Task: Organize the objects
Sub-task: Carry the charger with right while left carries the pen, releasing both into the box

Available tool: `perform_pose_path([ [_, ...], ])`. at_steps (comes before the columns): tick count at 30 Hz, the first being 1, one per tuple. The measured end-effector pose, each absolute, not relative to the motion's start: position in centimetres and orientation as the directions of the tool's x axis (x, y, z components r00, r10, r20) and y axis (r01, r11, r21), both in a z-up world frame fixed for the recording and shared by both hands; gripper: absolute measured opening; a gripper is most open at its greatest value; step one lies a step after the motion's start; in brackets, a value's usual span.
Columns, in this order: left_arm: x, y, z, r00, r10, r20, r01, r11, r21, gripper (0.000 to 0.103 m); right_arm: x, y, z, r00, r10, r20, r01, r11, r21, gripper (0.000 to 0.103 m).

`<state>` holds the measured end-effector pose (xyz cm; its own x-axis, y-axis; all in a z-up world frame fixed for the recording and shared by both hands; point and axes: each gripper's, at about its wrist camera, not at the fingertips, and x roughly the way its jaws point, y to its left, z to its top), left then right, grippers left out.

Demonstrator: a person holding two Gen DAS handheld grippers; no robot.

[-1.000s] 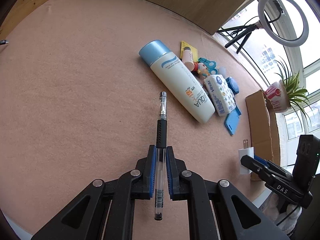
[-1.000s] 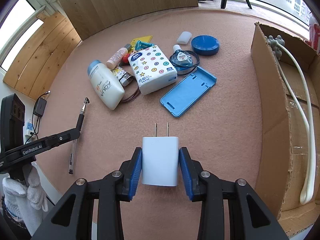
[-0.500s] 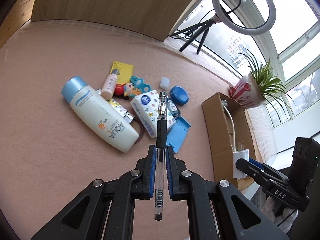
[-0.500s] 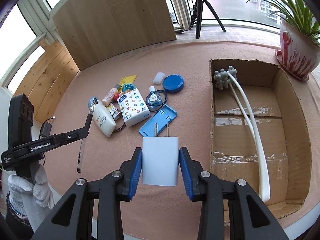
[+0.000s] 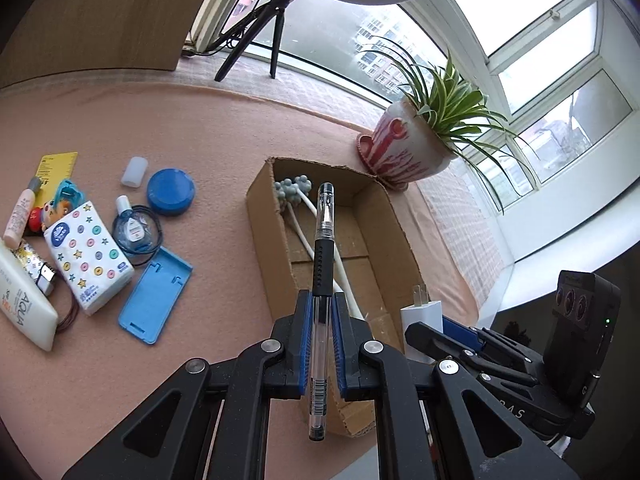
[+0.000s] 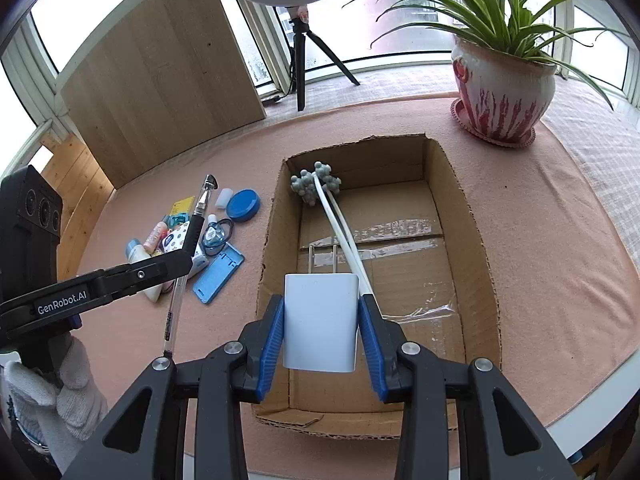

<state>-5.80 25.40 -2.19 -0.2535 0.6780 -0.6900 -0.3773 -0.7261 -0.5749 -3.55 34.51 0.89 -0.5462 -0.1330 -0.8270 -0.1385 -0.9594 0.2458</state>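
**Currently: both grippers loaded, held over the open box**

Left wrist view
- Left gripper [image 5: 320,312]: blue pads pressed narrowly onto a clear-barrelled pen with a black grip sleeve [image 5: 322,248]. The pen runs forward along the fingers, its capped tip in line with the open brown cardboard box [image 5: 262,240].
- Inside the box lies a white cable with a grey clustered end [image 5: 294,192].
- On the pink felt table cover [image 5: 200,128], left of the box: a blue rectangular plastic case [image 5: 156,296], a white tissue pack printed with coloured dots and stars [image 5: 88,256], a white sunscreen bottle marked AQUA [image 5: 24,308], a round blue lid [image 5: 171,192], a small clear bottle inside a dark loop [image 5: 132,228], and a small translucent white cap [image 5: 135,171].
- Right gripper [image 5: 434,320], low at the right, clamps a white two-prong wall charger [image 5: 422,312] beside the box's near right corner.
- A red-and-white pot with a green striped plant [image 5: 408,148] stands just beyond the box.

Right wrist view
- Right gripper [image 6: 320,320]: jaws part-way apart, blue pads pressed on both flanks of the white charger [image 6: 320,320]. The prongs point forward over the box [image 6: 472,208] interior.
- The cable [image 6: 340,220] crosses the taped box floor diagonally.
- Left gripper [image 6: 188,258] enters from the left, carrying the pen [image 6: 188,248] above the table cover [image 6: 540,240], between the box and the loose items.
- A white knit glove [image 6: 52,396] covers the hand holding the left gripper.
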Motion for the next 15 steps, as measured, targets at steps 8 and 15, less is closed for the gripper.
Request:
perform_pose_path([
  [8,-5.9,30.1,-3.1,-0.23,0.669,-0.707,-0.397,-0.728,-0.559,0.01,-2.8,37.8,0.0,-0.535,-0.118,-0.836,-0.177,-0.952,0.248,0.034],
  [15,-5.9,31.1,-3.2,-0.246,0.658,-0.712,-0.405,-0.737,-0.542,0.017,-2.7,39.6,-0.4,-0.533,-0.122,-0.837,-0.186,-0.948,0.257,0.034],
])
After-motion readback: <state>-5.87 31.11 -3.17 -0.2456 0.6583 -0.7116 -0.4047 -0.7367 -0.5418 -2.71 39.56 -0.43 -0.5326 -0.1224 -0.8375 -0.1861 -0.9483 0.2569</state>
